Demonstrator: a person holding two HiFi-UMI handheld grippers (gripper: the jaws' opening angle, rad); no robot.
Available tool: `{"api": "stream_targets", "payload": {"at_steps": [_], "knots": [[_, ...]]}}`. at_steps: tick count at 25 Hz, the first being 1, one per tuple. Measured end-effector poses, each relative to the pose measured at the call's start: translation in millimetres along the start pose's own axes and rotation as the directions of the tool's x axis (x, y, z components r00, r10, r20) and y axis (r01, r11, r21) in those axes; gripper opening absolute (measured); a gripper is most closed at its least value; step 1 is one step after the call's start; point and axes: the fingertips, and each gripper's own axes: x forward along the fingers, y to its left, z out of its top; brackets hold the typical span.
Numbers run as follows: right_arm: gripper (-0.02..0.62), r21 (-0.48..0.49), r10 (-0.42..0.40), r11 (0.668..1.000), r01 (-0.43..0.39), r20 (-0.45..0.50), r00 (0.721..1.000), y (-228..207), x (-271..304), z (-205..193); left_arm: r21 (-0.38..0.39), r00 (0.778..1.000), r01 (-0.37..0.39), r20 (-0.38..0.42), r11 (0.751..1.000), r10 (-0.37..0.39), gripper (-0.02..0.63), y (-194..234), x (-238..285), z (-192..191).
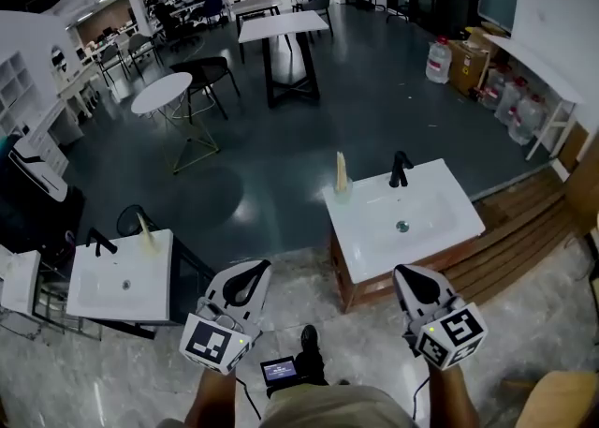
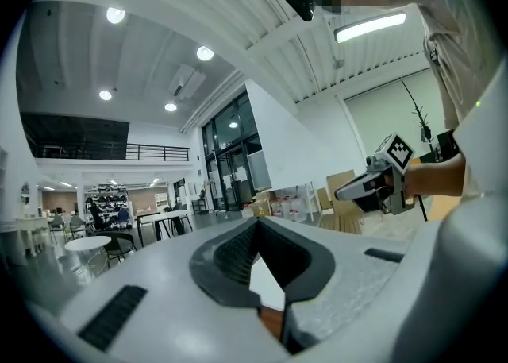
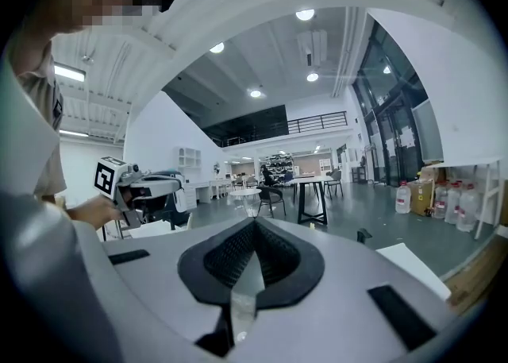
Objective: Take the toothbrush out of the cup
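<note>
View from above: the left gripper (image 1: pixel 245 278) sat at the lower centre of the frame and the right gripper (image 1: pixel 418 282) at the lower right. Both had their jaws pressed together with nothing between them. Just above the right gripper stood a white sink (image 1: pixel 440 229) with a black tap (image 1: pixel 401 169) at its top edge. At that sink's upper left corner a pale toothbrush (image 1: pixel 341 166) stood upright in a small cup (image 1: pixel 343 194), well apart from both grippers. At the lower left, a second white sink (image 1: pixel 94 295) carried a similar pale upright item (image 1: pixel 144 226) near its upper right corner.
</note>
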Motion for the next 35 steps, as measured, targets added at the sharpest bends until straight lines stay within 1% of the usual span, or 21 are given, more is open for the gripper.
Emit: {"api": "stream_targets", "payload": {"at_steps": [6,10,13,20,27,28,29,35], "knots": [[0.005,-0.003,-0.042,0.999,0.042,-0.024,0.999,-44,81,-3,-0.027,1.0,0.015,-0.008,1.0,-0.015,0.006,50,40,-22],[0.005,-0.014,-0.078,0.997,0.077,-0.049,0.996,-82,145,-13,-0.042,0.998,0.026,-0.049,0.999,-0.028,0.006,84,68,-47],[0.005,-0.02,-0.089,0.996,0.087,-0.068,0.994,-106,189,-21,-0.058,0.998,0.022,-0.061,0.998,-0.026,0.006,107,87,-62],[0.006,-0.054,-0.092,0.995,0.087,-0.108,0.99,-148,275,-51,-0.104,0.994,0.001,-0.112,0.995,-0.013,0.006,154,126,-108],[0.009,-0.058,-0.096,0.994,0.089,-0.136,0.986,-191,354,-99,-0.148,0.982,-0.007,-0.189,0.989,-0.021,0.005,190,160,-175],[0.029,-0.055,-0.097,0.994,0.09,-0.143,0.985,-199,365,-106,-0.152,0.98,-0.006,-0.197,0.988,-0.024,0.005,194,166,-183],[0.074,-0.051,-0.099,0.994,0.092,-0.151,0.984,-207,375,-113,-0.155,0.979,-0.005,-0.203,0.988,-0.027,0.006,198,173,-190],[0.117,-0.044,-0.108,0.994,0.101,-0.197,0.975,-243,435,-154,-0.174,0.971,0.012,-0.232,0.985,-0.053,0.006,218,209,-232]]}}
